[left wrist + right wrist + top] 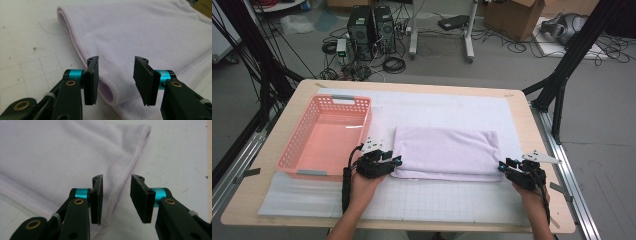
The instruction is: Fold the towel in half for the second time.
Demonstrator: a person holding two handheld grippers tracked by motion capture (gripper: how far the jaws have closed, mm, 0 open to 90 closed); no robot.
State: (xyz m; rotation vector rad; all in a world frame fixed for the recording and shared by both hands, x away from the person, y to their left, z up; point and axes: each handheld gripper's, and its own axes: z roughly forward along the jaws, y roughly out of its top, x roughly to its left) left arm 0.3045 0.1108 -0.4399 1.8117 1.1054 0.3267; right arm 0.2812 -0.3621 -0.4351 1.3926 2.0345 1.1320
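A folded lilac towel (447, 152) lies flat on the white gridded mat, its long side running left to right. My left gripper (393, 161) is at the towel's near left corner, open, and in the left gripper view the towel's folded edge (112, 75) lies between the jaws of my left gripper (115, 78). My right gripper (504, 167) is at the near right corner, also open. In the right gripper view the hemmed edge of the towel (75, 157) runs up between the jaws of my right gripper (116, 196).
A pink plastic basket (302, 145) stands empty on the left of the table, just beyond my left hand. The white mat (437, 200) covers most of the wooden tabletop. Computers, cables and boxes sit on the floor beyond the far edge.
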